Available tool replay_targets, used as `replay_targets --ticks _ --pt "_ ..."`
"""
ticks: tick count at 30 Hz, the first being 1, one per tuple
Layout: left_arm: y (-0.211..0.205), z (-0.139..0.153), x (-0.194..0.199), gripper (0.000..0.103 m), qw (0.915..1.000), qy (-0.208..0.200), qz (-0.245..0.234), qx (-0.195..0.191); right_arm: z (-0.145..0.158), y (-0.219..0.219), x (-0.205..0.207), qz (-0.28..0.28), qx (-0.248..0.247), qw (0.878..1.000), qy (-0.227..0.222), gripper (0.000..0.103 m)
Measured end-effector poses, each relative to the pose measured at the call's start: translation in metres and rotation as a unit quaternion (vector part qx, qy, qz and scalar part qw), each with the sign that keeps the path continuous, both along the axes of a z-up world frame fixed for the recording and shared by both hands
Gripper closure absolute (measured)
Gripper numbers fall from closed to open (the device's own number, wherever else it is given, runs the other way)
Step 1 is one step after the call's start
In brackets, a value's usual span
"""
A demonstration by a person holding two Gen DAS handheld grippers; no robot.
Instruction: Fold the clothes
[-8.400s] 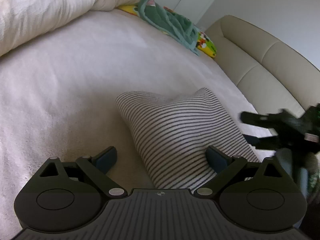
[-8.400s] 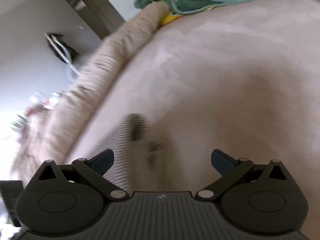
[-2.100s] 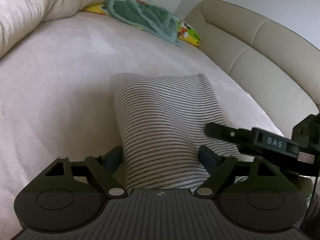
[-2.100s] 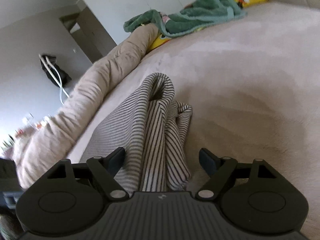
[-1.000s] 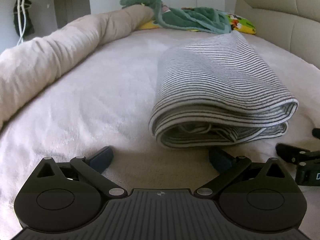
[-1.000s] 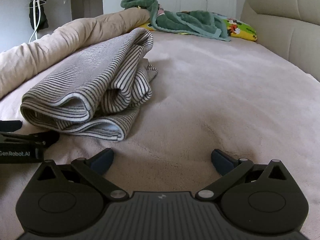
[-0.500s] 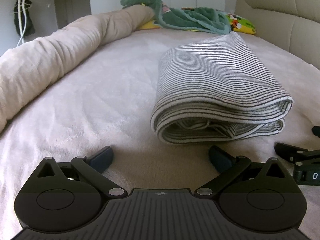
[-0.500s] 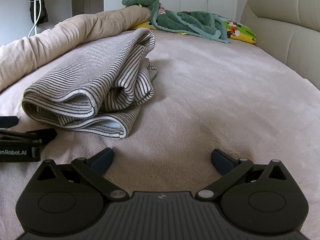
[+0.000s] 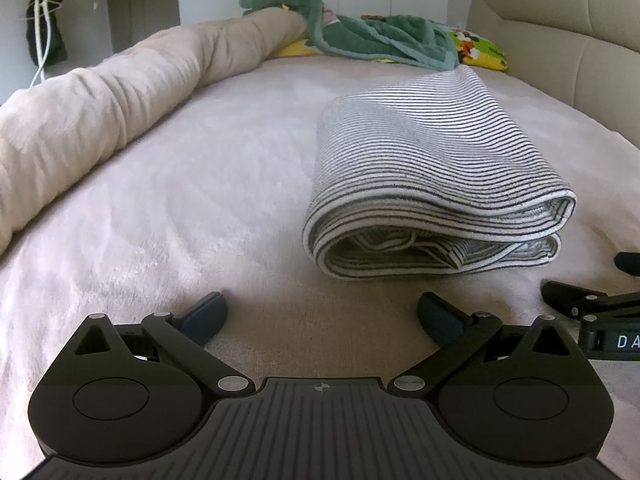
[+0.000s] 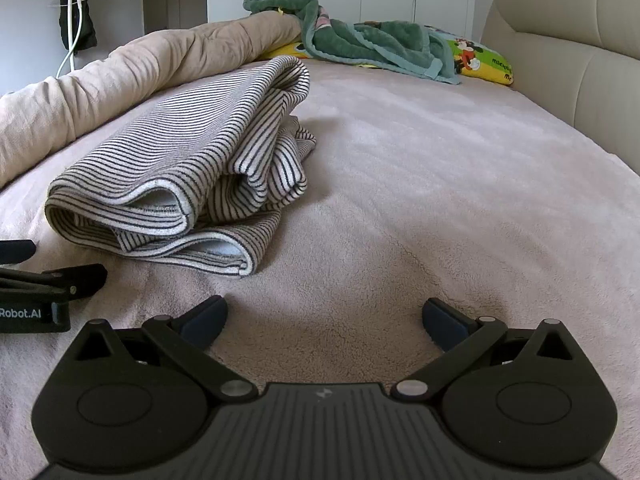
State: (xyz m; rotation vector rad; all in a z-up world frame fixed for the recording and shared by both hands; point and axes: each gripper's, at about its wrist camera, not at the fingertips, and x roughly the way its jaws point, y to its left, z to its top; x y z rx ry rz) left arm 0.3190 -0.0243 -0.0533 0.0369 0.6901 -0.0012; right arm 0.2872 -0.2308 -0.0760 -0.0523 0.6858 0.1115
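- Striped garment (image 9: pixel 432 168) now lies folded in a layered stack on the bed (image 9: pixel 200 184), no longer held.
- Left hand-held gripper (image 9: pixel 322 316), earlier closed in on the garment, now spread wide, backed off, low over the bed.
- Right hand-held gripper (image 10: pixel 324 316) likewise released, spread, just short of the garment.
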Motion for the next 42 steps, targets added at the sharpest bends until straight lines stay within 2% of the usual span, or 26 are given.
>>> replay_targets --ticks 42 --pt "-0.0026 0.0014 0.0001 0.0 1.0 0.007 0.0 0.002 0.0012 -0.0001 -0.0006 0.002 -0.004 1.0 -0.004 0.0"
